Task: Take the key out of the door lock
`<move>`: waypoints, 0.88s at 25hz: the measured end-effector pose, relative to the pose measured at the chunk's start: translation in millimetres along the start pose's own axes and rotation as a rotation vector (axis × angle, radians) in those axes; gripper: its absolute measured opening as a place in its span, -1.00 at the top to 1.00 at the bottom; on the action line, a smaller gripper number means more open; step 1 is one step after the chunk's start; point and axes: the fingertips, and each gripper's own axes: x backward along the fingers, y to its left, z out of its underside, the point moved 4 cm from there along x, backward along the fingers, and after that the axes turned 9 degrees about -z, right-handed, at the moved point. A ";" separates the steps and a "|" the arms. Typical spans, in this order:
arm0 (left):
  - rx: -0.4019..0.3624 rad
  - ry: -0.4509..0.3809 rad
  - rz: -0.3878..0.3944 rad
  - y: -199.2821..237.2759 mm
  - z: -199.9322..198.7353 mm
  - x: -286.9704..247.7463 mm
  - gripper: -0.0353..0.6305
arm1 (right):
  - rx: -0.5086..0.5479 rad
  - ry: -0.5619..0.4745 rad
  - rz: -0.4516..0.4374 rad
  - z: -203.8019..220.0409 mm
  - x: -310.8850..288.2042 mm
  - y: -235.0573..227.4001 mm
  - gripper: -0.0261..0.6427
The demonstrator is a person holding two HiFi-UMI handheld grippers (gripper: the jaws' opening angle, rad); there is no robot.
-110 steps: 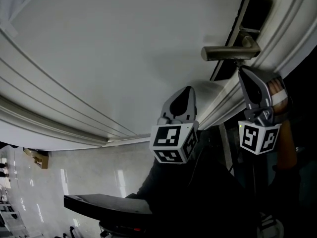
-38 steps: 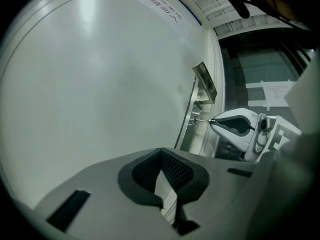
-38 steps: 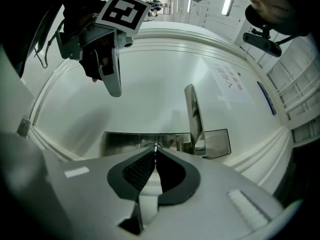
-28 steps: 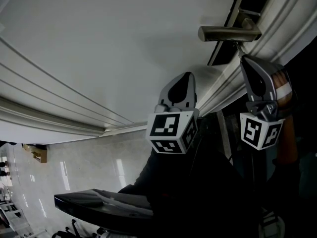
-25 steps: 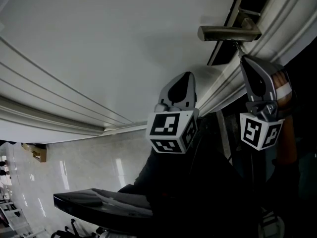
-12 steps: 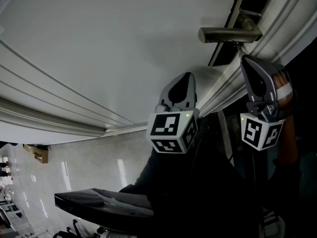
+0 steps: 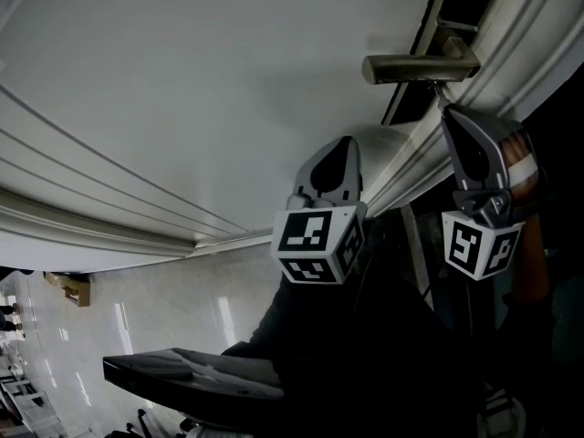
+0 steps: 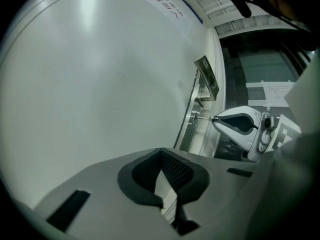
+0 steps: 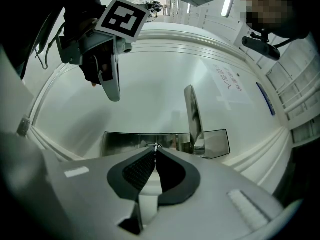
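My right gripper pinches key at jaw tips. Key dead ahead, shaft in line with my jaws, far end in lock plate below handle. Pull: straight back along shaft. My left gripper pressed together, empty, farther from key.

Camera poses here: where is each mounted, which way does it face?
Head view: on the person's head, looking steeply down the door at the handle; left tongs, right tongs and right hand show.
Left gripper view: on the left tongs, facing along the door toward the lock plate; own jaws shut, empty.
Right gripper view: on the right tongs, facing the lock plate; own jaws shut on the key.
Shared: both gripper views show the handle and the other tongs.
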 end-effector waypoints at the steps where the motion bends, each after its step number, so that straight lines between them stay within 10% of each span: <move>1: -0.001 0.000 0.002 -0.2 -0.1 -0.4 0.89 | 0.000 0.001 0.001 0.1 0.0 0.0 0.89; 22: -0.001 0.001 -0.004 -1.3 1.9 -0.1 0.90 | -0.003 0.001 0.007 1.7 2.7 3.6 0.89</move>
